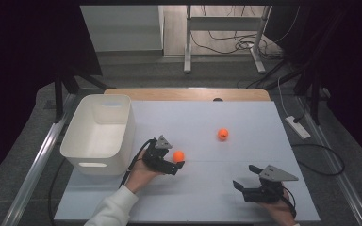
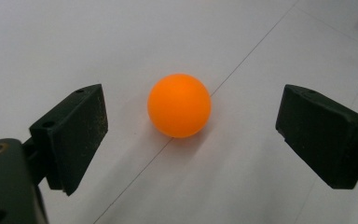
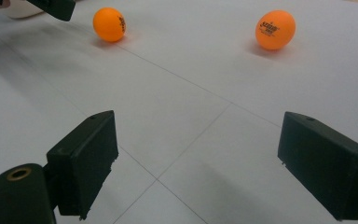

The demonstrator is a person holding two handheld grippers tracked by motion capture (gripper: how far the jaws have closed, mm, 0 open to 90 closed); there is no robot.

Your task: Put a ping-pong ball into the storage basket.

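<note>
The left hand-held gripper lies low over the bench with its two jaws spread apart, and the near orange ball sits between them without touching either one. In the left gripper view this ball rests on the white surface, right on a thin line drawn there. It is a smooth, matte sphere, so it has no long axis and points no way; in the right gripper view a small dark print on it faces to the right side of that view.

A second orange ball of the same kind lies well apart, farther back and to the right.

The right hand-held gripper is also open and holds nothing, near the front right part of the bench.

A white plastic bin with rounded corners stands at the left, just beside the left hand.
</note>
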